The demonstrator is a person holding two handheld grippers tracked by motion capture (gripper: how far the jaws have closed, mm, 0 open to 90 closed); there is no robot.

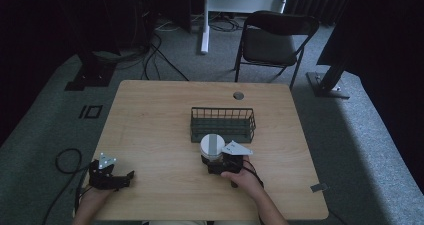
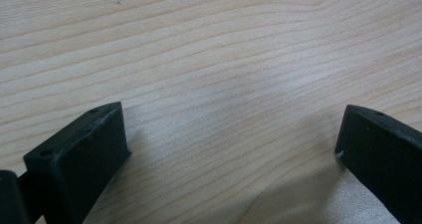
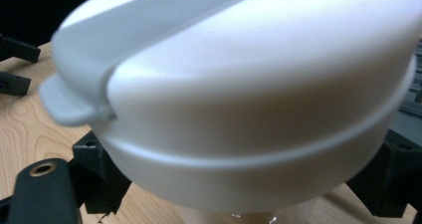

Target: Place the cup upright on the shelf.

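A round white container [image 1: 212, 146] with a grey strip across its lid sits just in front of the dark wire basket [image 1: 223, 133] at the table's middle. My right gripper [image 1: 220, 161] is shut on it from the near side. In the right gripper view the white container [image 3: 259, 109] looms very close, with a grey tab at its left, and the right gripper [image 3: 244, 184] has a black jaw pressed against each flank. My left gripper [image 1: 128, 178] rests at the table's front left, pointing right. Its jaws stand wide apart over bare wood, and the left gripper [image 2: 231, 149] holds nothing.
The wooden table [image 1: 150, 125] has a round cable hole [image 1: 238, 95] near its far edge. Behind it a black folding chair [image 1: 272, 40] stands on the grey carpet, beside a white desk leg [image 1: 204, 30]. Cables [image 1: 67, 160] lie on the floor at the left.
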